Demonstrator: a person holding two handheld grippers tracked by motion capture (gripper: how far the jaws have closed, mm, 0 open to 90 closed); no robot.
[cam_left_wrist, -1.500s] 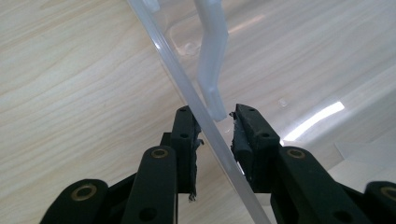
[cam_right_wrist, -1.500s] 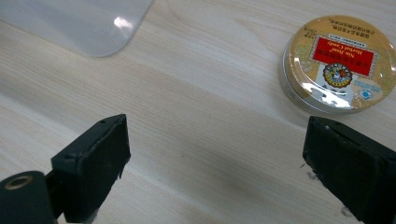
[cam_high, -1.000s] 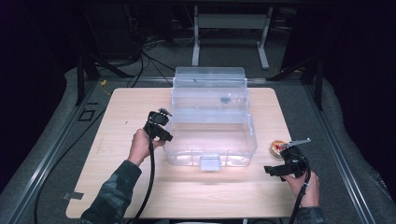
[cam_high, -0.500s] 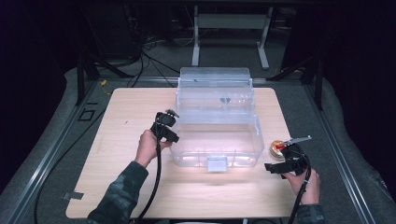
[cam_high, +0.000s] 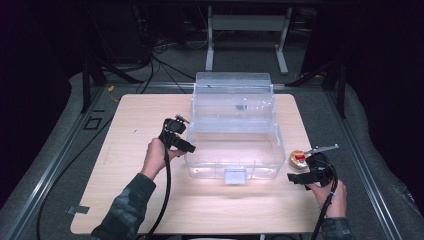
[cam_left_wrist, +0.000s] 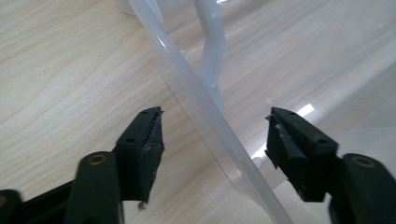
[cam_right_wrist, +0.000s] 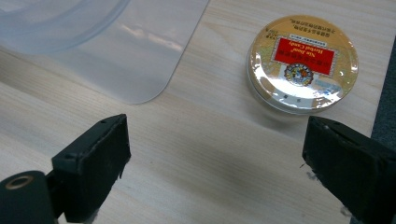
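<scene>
1. Left gripper (cam_high: 186, 134): jaws have just been opening and now stand released, straddling the left wall of the clear plastic bin (cam_high: 232, 150). In the left gripper view the wall's rim (cam_left_wrist: 205, 116) runs between the pads without touching either.
2. Bin position: centre of the table (cam_high: 130, 200), lid raised at its 12 o'clock edge, latch tab at 6 o'clock.
3. Right gripper (cam_high: 300, 176): jaws spread wide, nothing between them.
4. Round tin (cam_right_wrist: 302, 63): lies flat on the table, at 1 o'clock from the right gripper in its own view, just beside the bin's right front corner. The right hand is the nearer one.
5. Clearance: the table's right edge runs close beside the tin; open wood lies in front of it.
</scene>
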